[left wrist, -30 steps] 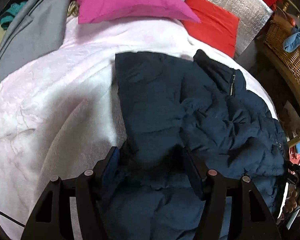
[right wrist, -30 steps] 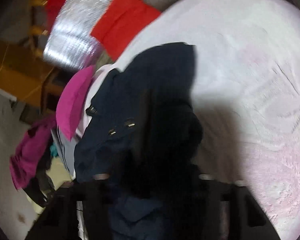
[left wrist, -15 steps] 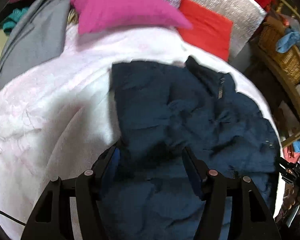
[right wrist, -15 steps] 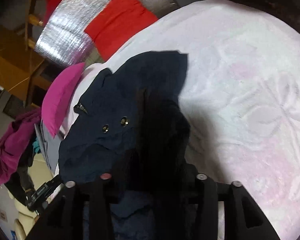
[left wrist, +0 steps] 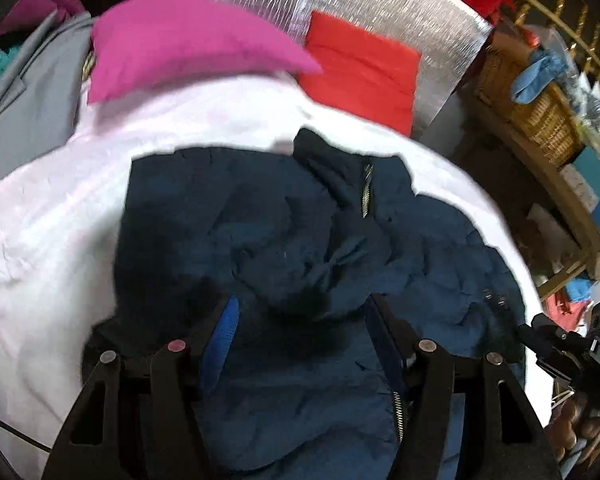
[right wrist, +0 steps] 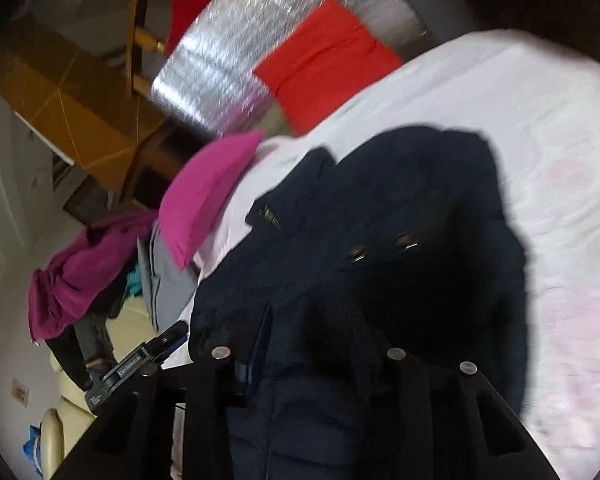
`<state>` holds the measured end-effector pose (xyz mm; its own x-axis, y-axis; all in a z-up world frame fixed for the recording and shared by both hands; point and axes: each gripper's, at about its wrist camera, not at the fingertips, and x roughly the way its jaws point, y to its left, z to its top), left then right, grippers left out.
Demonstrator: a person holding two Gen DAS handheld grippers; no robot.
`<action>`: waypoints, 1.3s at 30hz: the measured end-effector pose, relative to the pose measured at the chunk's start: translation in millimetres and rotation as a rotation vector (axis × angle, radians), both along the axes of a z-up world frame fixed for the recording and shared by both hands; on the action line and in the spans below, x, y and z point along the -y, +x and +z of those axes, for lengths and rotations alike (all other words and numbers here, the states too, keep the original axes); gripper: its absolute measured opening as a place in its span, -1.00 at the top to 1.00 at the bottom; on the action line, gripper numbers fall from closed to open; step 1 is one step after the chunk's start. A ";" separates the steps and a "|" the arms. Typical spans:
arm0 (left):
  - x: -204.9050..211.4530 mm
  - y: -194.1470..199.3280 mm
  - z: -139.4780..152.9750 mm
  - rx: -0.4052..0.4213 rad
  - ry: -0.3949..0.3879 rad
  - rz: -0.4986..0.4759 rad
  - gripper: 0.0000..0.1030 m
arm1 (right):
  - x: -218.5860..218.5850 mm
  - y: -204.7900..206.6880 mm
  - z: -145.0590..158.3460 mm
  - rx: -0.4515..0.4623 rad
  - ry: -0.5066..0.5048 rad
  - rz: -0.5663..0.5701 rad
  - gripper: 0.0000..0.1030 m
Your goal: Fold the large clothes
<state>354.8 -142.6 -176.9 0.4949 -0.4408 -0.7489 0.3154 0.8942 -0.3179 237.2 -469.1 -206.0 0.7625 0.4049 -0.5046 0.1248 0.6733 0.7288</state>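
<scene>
The navy puffer jacket (left wrist: 300, 240) lies crumpled on the pink bed cover (left wrist: 40, 260), collar toward 12 o'clock. The left gripper (left wrist: 300, 332) and the right gripper (right wrist: 312, 344) each hold a bunch of its lower part between their fingers. The right fingers have just been closing. The fold seems only begun, and no neat fold shows yet.

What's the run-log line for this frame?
step: fold | jacket: on bed, near edge bunched between both grippers | left, right: gripping

A lived-in bedroom at home: a bed with a pale pink cover (left wrist: 52, 240), a pink pillow (left wrist: 180, 44) and a red cushion (left wrist: 364, 76) at its far end, wicker baskets (left wrist: 540, 120) on wooden shelves at the right, clothes (right wrist: 80, 272) heaped at the left.
</scene>
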 end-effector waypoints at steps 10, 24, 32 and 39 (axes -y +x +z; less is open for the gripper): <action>26.5 -4.5 -35.3 -0.005 0.250 -0.067 -0.31 | -24.5 50.8 -55.9 -0.226 -0.014 0.082 0.70; 22.5 -6.5 -31.6 -0.004 0.269 -0.081 -0.32 | -23.2 47.2 -51.1 -0.240 -0.024 0.118 0.64; -22.9 -8.1 4.0 0.101 0.267 0.041 -0.32 | 26.9 2.9 -30.4 -0.180 0.005 0.001 0.60; -16.7 8.4 -32.9 -0.009 0.380 0.052 -0.33 | 36.9 11.3 -52.8 -0.269 0.021 -0.011 0.63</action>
<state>363.2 -125.9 -209.8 0.5016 -0.1055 -0.8587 0.2653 0.9635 0.0366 248.6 -506.0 -258.8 0.6068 0.4097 -0.6812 0.3234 0.6556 0.6824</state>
